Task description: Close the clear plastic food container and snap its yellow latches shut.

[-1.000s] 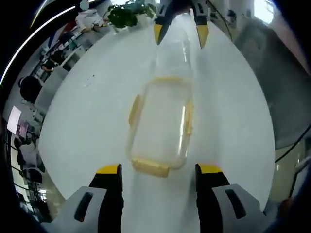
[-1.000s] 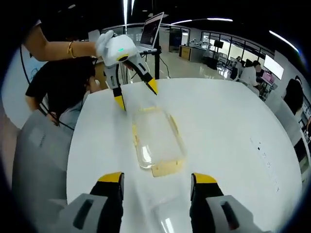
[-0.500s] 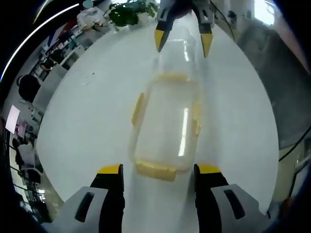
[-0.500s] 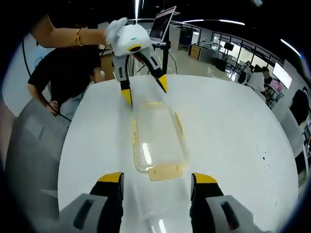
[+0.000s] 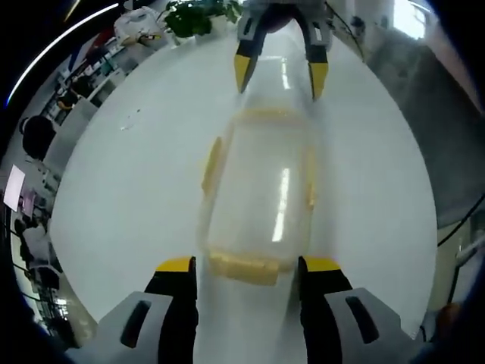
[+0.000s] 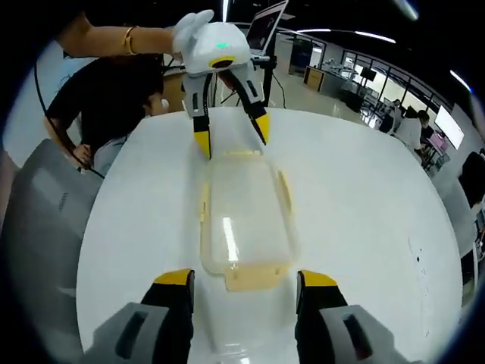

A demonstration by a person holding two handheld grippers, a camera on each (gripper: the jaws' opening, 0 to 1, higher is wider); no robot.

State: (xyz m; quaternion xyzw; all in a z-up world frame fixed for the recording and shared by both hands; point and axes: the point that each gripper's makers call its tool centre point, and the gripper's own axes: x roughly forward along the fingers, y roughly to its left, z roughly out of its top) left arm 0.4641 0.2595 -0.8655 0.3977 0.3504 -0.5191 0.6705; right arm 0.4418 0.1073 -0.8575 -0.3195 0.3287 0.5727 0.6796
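Left gripper view: a round white counter (image 5: 136, 189) carries the clear plastic food container (image 5: 261, 201), lying lengthwise between the two claws. Beyond the far edge of the counter stand a green potted plant (image 5: 198, 17) and office desks with seated people (image 5: 38, 136); nothing lies on the counter between either claw and the container. The left claw (image 5: 248, 267) has its yellow-tipped jaws apart, clamped on nothing, with the container's near end latch (image 5: 244, 267) lying between the tips. Side latches (image 5: 211, 163) stick out along the long edges. The right claw (image 5: 278, 72) enters from the far side, jaws spread, its tips just beside the container's far end.

Right gripper view: the same container (image 6: 244, 220) lies on the counter (image 6: 364, 220) with its lid on. The right claw (image 6: 244, 278) is spread and empty, the near yellow end latch (image 6: 254, 277) lying between its tips. Opposite, the left claw (image 6: 231, 135), held by a gloved hand (image 6: 191, 29), hangs with jaws apart over the far end; whether it touches cannot be told. Behind it stand a person in black (image 6: 102, 102), a laptop on a stand (image 6: 267, 26) and a grey chair (image 6: 38, 220).
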